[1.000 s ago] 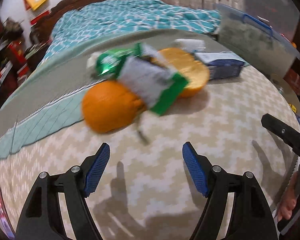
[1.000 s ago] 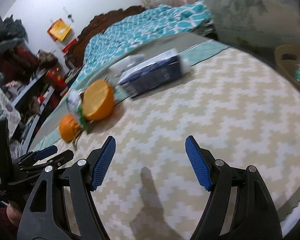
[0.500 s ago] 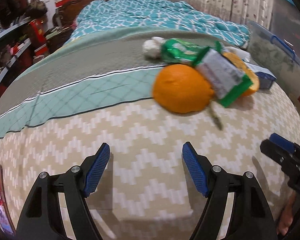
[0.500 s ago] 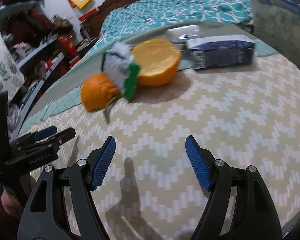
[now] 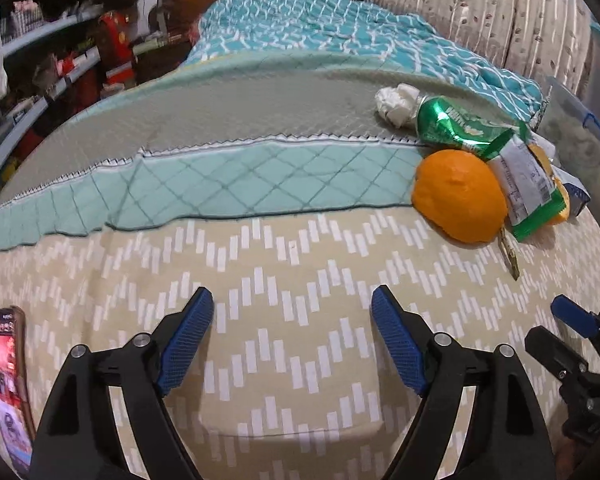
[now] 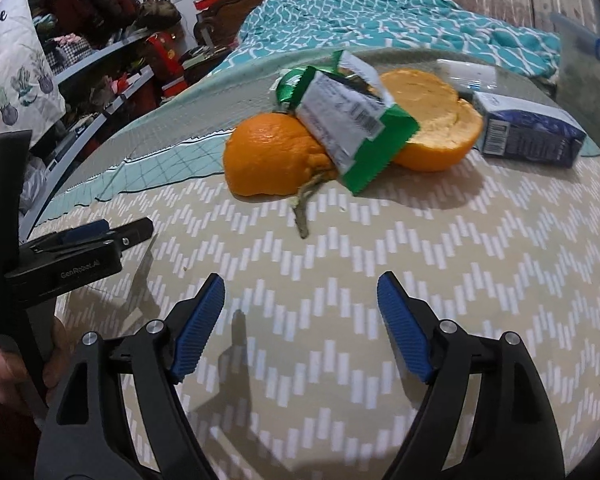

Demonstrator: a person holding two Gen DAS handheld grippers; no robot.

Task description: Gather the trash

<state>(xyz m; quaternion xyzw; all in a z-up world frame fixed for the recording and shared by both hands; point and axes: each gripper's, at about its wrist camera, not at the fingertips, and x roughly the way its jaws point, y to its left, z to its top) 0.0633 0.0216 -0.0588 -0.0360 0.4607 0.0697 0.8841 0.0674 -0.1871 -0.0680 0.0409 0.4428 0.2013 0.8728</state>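
A pile of trash lies on the bed. An orange peel half [image 6: 276, 154] [image 5: 460, 196] lies dome up, and a second peel [image 6: 432, 120] lies behind it. A green and silver wrapper [image 6: 352, 120] [image 5: 528, 184] lies across both. A small twig [image 6: 306, 208] lies in front. A dark blue carton [image 6: 528, 134] lies to the right. A crushed green packet [image 5: 456, 124] and a crumpled white tissue [image 5: 396, 102] lie behind. My left gripper [image 5: 292, 340] is open and empty, left of the pile. My right gripper [image 6: 300, 328] is open and empty, in front of the pile.
The beige zigzag bedcover [image 6: 420, 260] spreads under both grippers. A teal quilt [image 5: 340, 36] lies at the back. A phone [image 5: 8, 376] lies at the far left. Shelves with clutter [image 5: 40, 60] stand left. A clear storage bin [image 5: 580, 136] stands right.
Both views have swung left. The trash pile has shifted right in the left wrist view and toward the centre in the right wrist view. Both grippers stay open.
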